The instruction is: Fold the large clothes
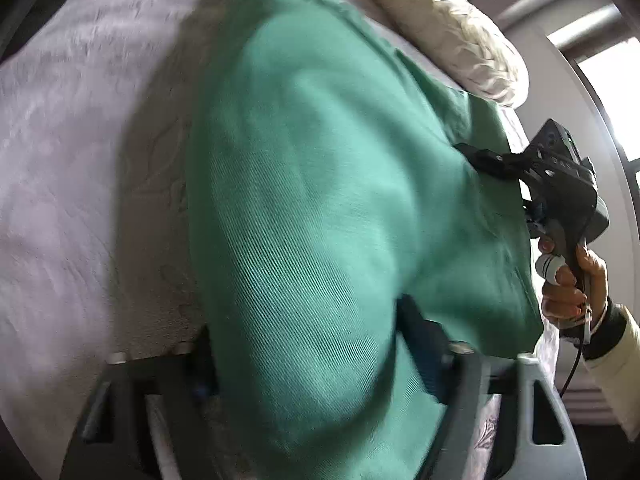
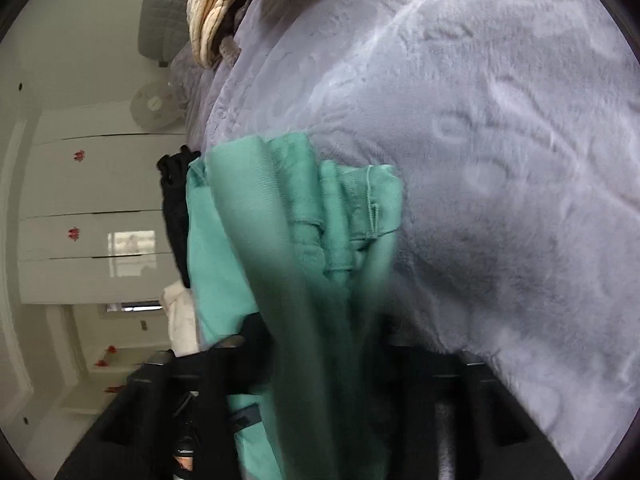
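green garment (image 1: 320,200) on grey bedspread (image 1: 80,160), clamped by left gripper (image 1: 308,360) and right gripper (image 2: 320,360) fingers.

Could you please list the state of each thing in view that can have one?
green garment: bunched, held up off the bed by both grippers
left gripper: shut on the green garment
right gripper: shut on the green garment
grey blanket: spread flat over the bed
cream quilted bedding: heaped at the bed's far end
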`<move>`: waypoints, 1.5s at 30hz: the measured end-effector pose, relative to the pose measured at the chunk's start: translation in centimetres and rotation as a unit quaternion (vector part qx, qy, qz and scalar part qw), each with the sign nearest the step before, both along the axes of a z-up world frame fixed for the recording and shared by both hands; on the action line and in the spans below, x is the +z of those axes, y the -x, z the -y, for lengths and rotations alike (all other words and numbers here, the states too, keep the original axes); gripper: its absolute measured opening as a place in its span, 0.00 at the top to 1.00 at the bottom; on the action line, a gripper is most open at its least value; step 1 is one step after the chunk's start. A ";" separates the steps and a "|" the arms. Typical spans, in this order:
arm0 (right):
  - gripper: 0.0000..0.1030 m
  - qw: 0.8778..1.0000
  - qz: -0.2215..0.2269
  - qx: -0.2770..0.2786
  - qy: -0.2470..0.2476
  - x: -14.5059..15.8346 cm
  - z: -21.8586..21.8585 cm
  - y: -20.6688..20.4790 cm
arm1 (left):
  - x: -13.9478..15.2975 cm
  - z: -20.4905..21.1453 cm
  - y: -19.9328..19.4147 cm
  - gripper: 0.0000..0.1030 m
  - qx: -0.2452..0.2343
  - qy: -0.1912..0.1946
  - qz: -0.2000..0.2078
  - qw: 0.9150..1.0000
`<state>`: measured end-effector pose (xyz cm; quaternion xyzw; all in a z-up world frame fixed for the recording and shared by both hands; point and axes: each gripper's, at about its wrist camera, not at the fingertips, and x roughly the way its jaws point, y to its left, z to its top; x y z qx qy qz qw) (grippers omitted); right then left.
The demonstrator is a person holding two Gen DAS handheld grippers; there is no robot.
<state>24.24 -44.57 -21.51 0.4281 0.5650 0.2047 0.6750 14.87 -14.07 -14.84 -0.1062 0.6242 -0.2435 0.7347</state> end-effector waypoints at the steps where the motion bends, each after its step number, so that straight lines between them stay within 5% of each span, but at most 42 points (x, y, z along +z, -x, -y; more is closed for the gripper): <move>1: 0.81 1.000 0.008 -0.002 -0.007 0.3 0.0 0.2 | 0.6 -0.1 0.1 0.47 -0.003 0.002 0.006 1.000; 8: 0.84 0.995 0.058 -0.005 -0.077 4.4 -1.5 2.0 | 5.4 -1.6 1.4 0.57 0.000 0.043 0.030 0.999; 20: 0.84 0.992 0.085 -0.011 -0.095 10.9 -9.0 8.5 | 11.2 -9.7 8.1 0.57 -0.044 0.063 0.051 0.996; 27: 0.83 0.991 0.063 -0.033 -0.112 9.4 -16.1 15.4 | 11.0 -17.4 13.8 0.56 -0.067 0.034 0.019 0.997; 33: 0.83 0.992 0.008 -0.043 -0.115 3.9 -22.0 19.3 | 6.1 -22.0 17.3 0.56 -0.052 0.009 -0.031 0.998; 38: 0.80 0.996 -0.027 -0.053 -0.067 0.6 -23.6 19.7 | 2.3 -23.5 17.9 0.46 -0.031 0.004 -0.065 0.997; 42: 0.56 0.999 -0.023 -0.018 0.035 3.5 -23.8 19.6 | 4.9 -24.8 18.4 0.46 -0.061 -0.010 -0.046 0.997; 45: 0.52 0.993 0.003 -0.017 0.113 6.6 -23.0 20.4 | 8.1 -26.2 18.1 0.46 -0.059 -0.008 0.006 0.998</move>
